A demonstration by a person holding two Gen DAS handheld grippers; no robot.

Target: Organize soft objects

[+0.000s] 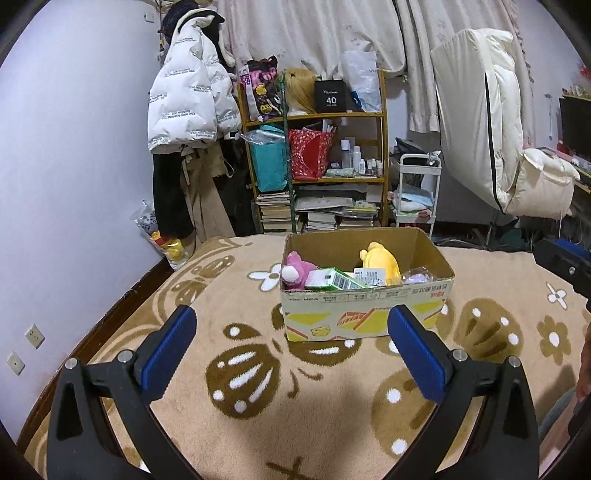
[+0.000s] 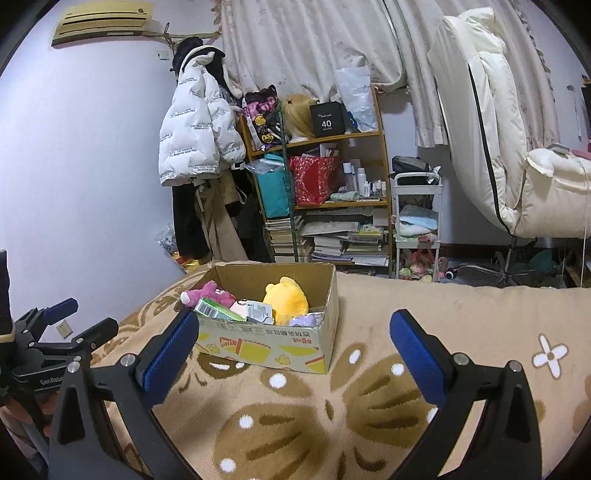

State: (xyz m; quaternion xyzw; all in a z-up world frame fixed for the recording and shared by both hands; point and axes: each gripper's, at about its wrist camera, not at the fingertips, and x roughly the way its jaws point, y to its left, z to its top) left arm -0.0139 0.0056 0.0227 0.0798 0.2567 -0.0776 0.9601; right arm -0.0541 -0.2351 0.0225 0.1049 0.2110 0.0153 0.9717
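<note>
Lying broadside to left gripper (image 1: 291, 325): cardboard box (image 1: 365, 310), seemingly.

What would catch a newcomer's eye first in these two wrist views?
Most likely the open cardboard box on the beige patterned blanket, with a yellow plush at its back and a pink plush at its left end. Next, both grippers, left gripper and right gripper, jaws wide open and empty, short of the box. Behind stands a crowded shelf.

lavender wall (image 1: 74, 147) left of claw | wooden shelf (image 1: 382, 147) of books and bags straight ahead | pale curtains (image 1: 314, 33) behind shelf | tan patterned blanket (image 1: 258, 424) beneath claw
</note>
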